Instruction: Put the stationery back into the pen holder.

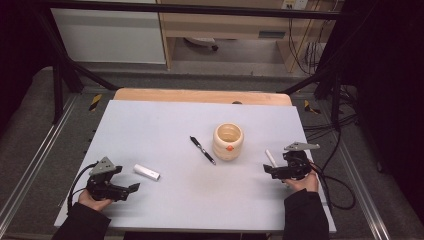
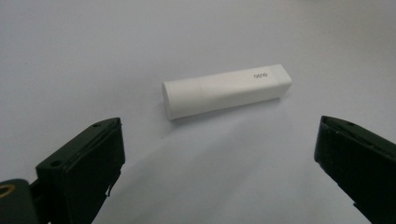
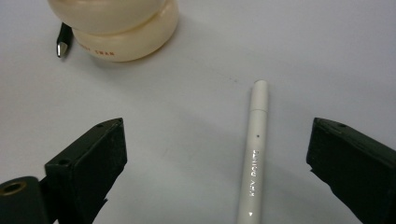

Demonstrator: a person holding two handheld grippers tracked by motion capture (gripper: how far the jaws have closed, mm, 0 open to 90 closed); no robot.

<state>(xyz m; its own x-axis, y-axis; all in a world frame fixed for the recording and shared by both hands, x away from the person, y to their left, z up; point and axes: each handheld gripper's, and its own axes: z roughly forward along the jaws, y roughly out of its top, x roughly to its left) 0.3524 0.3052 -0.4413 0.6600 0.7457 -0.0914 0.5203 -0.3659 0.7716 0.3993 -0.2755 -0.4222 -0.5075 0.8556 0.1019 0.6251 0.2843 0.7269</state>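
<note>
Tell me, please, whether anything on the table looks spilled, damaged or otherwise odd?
Nothing stands out. The cup stands upright, and the black pen, white pen and white stick lie flat and intact on the table.

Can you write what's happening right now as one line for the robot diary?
left gripper: open, facing white stick | right gripper: open, white pen between jaws | cup, black pen: untouched
</note>
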